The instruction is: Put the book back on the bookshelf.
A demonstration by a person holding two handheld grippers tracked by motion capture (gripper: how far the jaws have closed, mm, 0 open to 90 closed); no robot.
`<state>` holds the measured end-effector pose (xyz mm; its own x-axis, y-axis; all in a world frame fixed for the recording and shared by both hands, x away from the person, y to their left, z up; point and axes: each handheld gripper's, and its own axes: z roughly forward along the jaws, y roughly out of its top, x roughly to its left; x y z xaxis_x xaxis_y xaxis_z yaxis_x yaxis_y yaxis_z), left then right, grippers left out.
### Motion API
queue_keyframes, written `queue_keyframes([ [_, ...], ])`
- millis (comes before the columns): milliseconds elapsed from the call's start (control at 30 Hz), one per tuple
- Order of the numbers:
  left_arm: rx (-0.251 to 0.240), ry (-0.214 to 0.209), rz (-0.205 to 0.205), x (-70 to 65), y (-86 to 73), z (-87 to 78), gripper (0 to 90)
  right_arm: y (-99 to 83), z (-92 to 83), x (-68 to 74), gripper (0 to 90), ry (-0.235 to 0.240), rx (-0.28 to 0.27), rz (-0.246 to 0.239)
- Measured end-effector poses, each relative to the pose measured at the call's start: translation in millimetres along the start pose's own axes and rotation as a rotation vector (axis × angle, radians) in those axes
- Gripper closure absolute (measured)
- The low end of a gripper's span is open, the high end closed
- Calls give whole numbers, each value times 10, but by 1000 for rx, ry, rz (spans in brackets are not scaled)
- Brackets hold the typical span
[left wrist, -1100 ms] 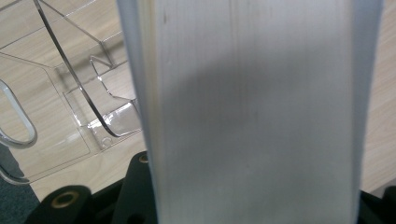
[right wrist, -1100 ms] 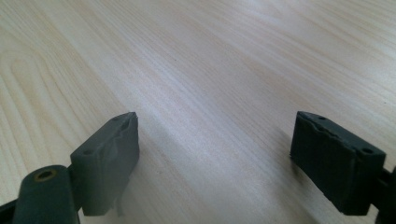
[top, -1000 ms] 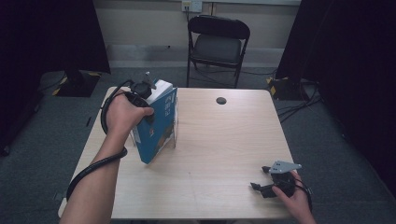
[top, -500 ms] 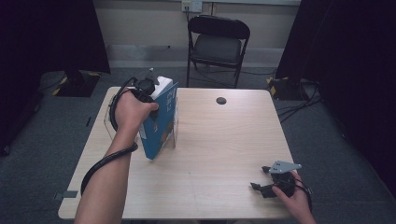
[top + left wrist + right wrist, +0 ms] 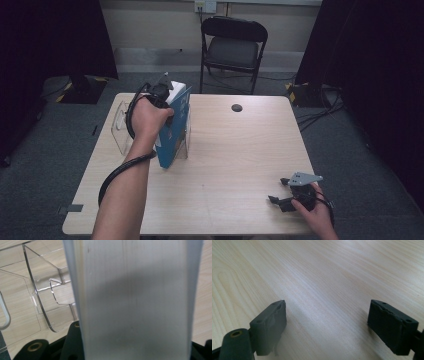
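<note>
- Step, as judged: setting the book (image 5: 176, 127) into the clear stand (image 5: 121, 125) at the table's (image 5: 240, 165) left side.
- Left gripper (image 5: 161, 95) clamps the book's top edge; book upright, slightly tilted, blue cover, white page block.
- Right gripper (image 5: 286, 200) rests wide apart, holding nothing.
- Next: lower straight between the stand's dividers.

Black folding chair (image 5: 234, 40), grey carpet (image 5: 360, 170)
</note>
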<state>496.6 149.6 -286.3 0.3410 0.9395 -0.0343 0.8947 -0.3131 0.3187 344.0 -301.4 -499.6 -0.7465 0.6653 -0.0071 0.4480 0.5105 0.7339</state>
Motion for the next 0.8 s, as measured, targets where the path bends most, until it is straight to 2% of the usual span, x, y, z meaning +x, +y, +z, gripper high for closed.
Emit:
queue_keyframes([
  [300,-29,30,-42,-38,23,44,618,1,1,-1,149,3,1,1],
  [333,-32,32,-31,-31,25,41,619,1,1,-1,149,3,1,1],
  [467,-63,35,-50,-25,28,16,619,1,1,0,149,2,1,3],
  [633,-69,42,-54,-40,31,38,618,2,4,-2,149,5,0,3],
  [800,-67,45,-40,-59,20,81,618,2,4,-2,149,5,0,3],
])
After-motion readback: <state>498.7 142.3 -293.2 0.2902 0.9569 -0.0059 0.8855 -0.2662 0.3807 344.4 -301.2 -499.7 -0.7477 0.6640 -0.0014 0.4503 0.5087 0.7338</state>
